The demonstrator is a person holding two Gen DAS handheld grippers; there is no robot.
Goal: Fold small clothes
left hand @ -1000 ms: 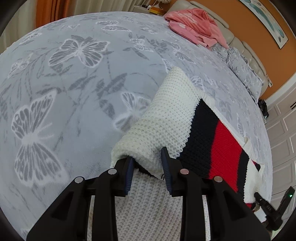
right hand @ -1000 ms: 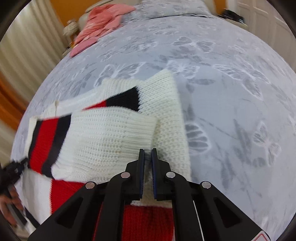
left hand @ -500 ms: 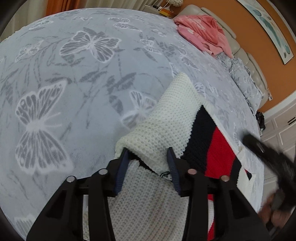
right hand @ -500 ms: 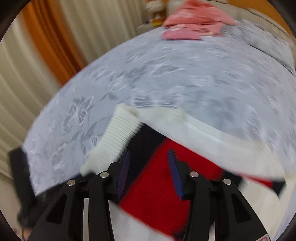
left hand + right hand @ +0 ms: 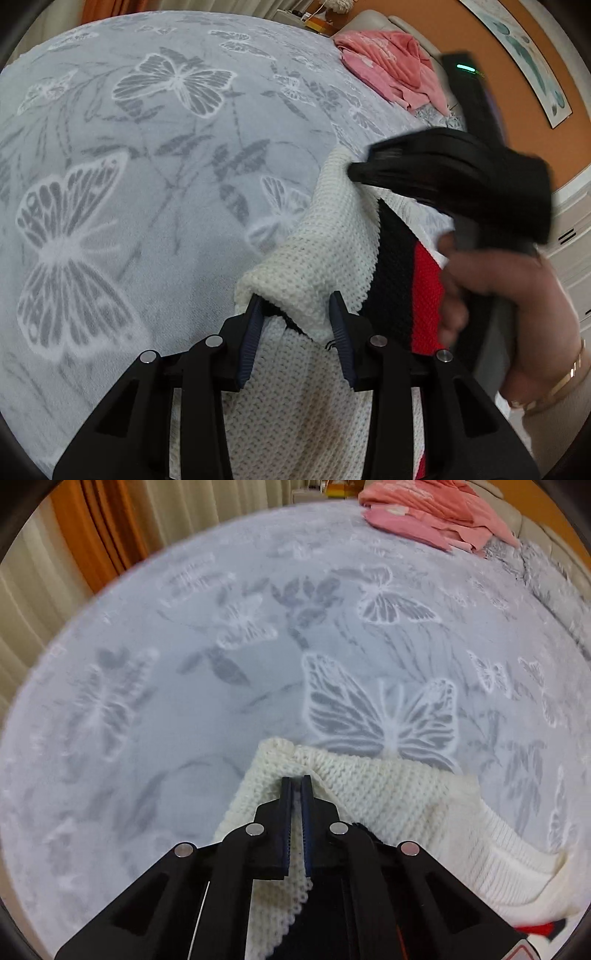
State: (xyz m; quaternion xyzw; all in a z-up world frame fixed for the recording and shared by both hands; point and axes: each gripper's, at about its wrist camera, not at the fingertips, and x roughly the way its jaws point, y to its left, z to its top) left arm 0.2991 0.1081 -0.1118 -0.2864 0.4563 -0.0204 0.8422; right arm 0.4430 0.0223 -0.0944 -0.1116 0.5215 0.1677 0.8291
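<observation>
- Left gripper [image 5: 297,317] holds a rolled fold of the cream knit sweater [image 5: 325,254] between its jaws, part-way open around the thick roll, much as a second ago.
- Right gripper [image 5: 296,786] is pinched tight on a cream corner of the sweater [image 5: 369,794]; a second ago it was clamped on the sweater's edge elsewhere, and half a second ago its jaws stood apart over the red and black stripes.
- From the left wrist view, the right gripper [image 5: 373,170] now bites the sweater's far cream edge, ahead and to the right of the left gripper; a second ago it sat at the low right corner of that view.
- A person's hand [image 5: 509,295] grips its handle, a gold bracelet [image 5: 561,380] at the wrist.
- Black and red stripes lie just right of the left gripper.
- Sweater rests on the grey butterfly-print bed [image 5: 147,166].
- Pink clothes [image 5: 391,70] lie far ahead, well apart from both grippers.
</observation>
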